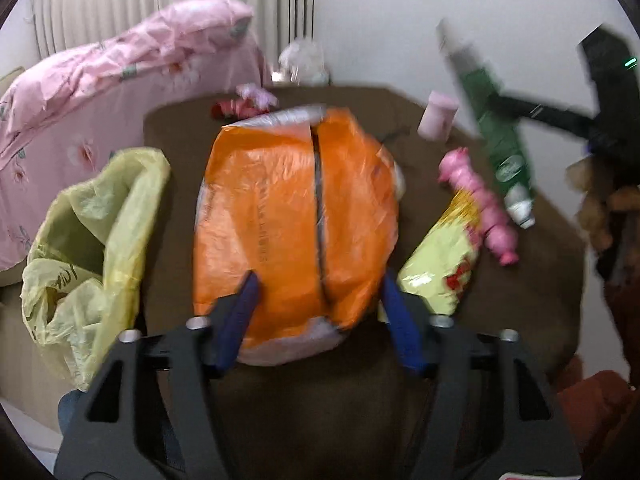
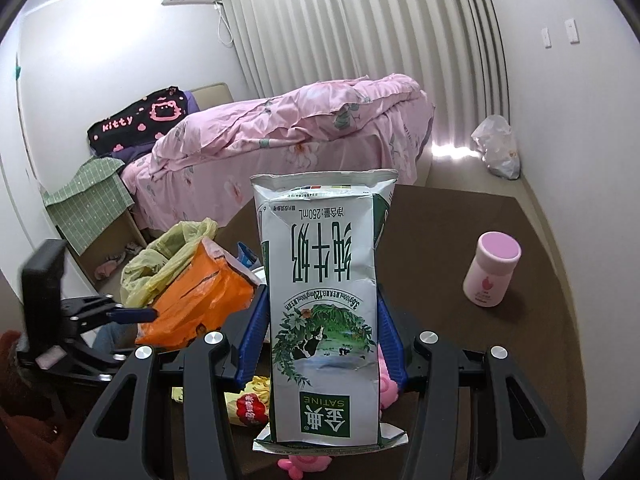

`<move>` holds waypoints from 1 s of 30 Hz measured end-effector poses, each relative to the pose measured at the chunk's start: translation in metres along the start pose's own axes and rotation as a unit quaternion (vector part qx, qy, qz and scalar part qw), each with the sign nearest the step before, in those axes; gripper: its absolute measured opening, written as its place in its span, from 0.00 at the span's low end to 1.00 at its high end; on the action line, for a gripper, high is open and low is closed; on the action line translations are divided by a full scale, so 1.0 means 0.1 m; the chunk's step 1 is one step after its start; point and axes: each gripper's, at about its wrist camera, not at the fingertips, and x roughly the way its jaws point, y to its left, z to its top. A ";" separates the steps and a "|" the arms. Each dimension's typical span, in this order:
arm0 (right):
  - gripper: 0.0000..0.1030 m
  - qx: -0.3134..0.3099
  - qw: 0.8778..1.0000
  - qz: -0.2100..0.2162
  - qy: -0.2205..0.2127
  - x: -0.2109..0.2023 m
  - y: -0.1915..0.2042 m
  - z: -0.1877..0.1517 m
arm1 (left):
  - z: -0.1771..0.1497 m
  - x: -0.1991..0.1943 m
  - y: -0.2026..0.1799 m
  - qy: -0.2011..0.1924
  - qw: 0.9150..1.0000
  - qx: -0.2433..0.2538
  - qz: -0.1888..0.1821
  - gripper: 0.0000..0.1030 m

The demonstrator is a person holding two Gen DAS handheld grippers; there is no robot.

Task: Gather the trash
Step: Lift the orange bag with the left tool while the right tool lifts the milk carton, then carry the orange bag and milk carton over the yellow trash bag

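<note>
- Yellow bag [image 1: 92, 236] hangs open at the left edge of the desk [image 1: 520, 300]; I judge it is where the trash must go, and its mouth looks soft and may fold shut, so anything dropped should come from right above it.
- Orange packet [image 1: 296, 216] lies flat on the desk, just beside the yellow bag. The left tongs [image 1: 318, 294] stand apart around its near end. One blue pad [image 1: 240, 312] lies over the left part of the packet; whether it presses on the film I cannot tell. The other pad stands at the right edge.
- To do this step well, I think the left tongs should go lower so both pads take the film together. The packet is wide and slippery, so pinching a fold at its edge seems safer than spanning it whole.
- Snack wrapper [image 1: 444, 264] and pink toy [image 1: 480, 204] lie right of the packet, near the right pad, which should not catch them.
- Right tongs [image 2: 322, 332] are clamped on the milk carton [image 2: 324, 300], held above the desk. It should wait aside until the bag mouth is free.
- Pink bottle [image 2: 492, 274] stands upright far right, well apart from the rest.
</note>
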 end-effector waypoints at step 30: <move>0.46 -0.129 0.979 0.153 -0.045 0.75 1.58 1.10 | -0.27 -0.63 2.09 -0.143 0.924 -0.354 0.013 0.20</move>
